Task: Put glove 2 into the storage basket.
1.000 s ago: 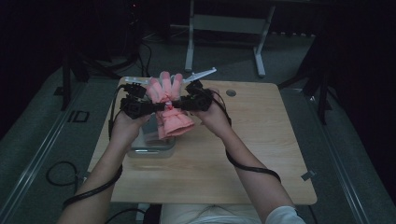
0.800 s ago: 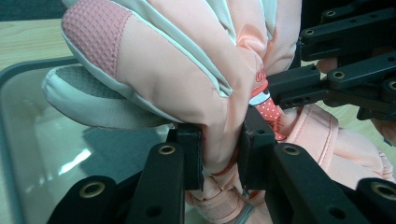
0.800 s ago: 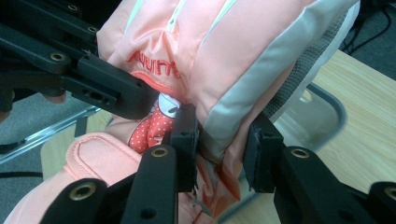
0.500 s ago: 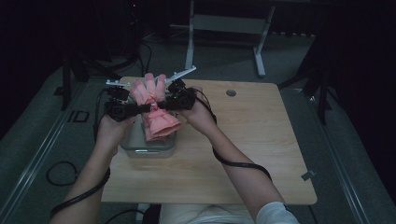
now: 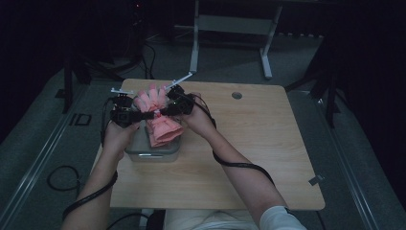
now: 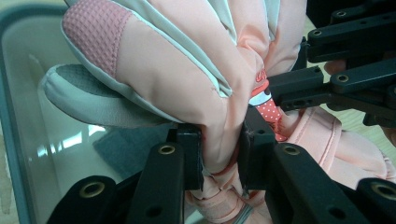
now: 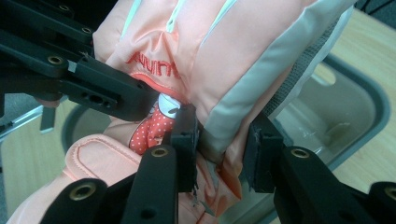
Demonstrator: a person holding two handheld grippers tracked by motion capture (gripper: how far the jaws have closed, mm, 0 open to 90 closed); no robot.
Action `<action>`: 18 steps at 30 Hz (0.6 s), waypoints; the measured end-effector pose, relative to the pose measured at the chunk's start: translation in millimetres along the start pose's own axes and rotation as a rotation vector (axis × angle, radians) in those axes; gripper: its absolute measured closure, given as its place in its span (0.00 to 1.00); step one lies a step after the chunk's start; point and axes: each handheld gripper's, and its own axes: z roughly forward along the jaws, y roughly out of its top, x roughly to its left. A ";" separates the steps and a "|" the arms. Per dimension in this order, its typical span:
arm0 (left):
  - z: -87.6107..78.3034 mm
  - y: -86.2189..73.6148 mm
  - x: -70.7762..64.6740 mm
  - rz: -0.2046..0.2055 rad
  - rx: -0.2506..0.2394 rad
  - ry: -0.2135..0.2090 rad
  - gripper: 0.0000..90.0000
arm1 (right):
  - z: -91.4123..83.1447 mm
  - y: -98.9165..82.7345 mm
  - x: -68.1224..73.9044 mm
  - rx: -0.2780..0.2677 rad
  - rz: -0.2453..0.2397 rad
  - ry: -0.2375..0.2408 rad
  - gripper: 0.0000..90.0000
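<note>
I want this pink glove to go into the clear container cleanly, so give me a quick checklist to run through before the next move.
1. Left tongs shut on the pink glove: ok, both pads pinch a fold of fabric.
2. Right tongs shut on the glove's side: ok.
3. Glove over the clear container: ok, in the high view it hangs above the opening.
4. Container floor free: cannot tell, a dark grey patch lies under the glove in the left gripper view.
5. Cuff inside the rim: not ok, in the high view it droops across the right rim.
6. Cables clear of the container: ok.
</note>
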 end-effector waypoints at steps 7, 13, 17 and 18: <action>18.3 -10.2 15.8 -0.027 0.044 0.012 0.82 | 26.7 -7.8 -3.7 0.047 0.029 -0.014 0.77; 33.1 -18.2 25.2 -0.061 0.090 0.024 0.81 | 45.6 -16.6 -8.4 0.103 0.061 -0.005 0.77; 38.5 -19.3 28.2 -0.070 0.123 0.042 0.81 | 53.8 -18.5 -11.1 0.128 0.073 0.002 0.76; 39.5 -19.9 28.5 -0.066 0.130 0.052 0.81 | 55.8 -18.9 -11.6 0.136 0.077 0.004 0.76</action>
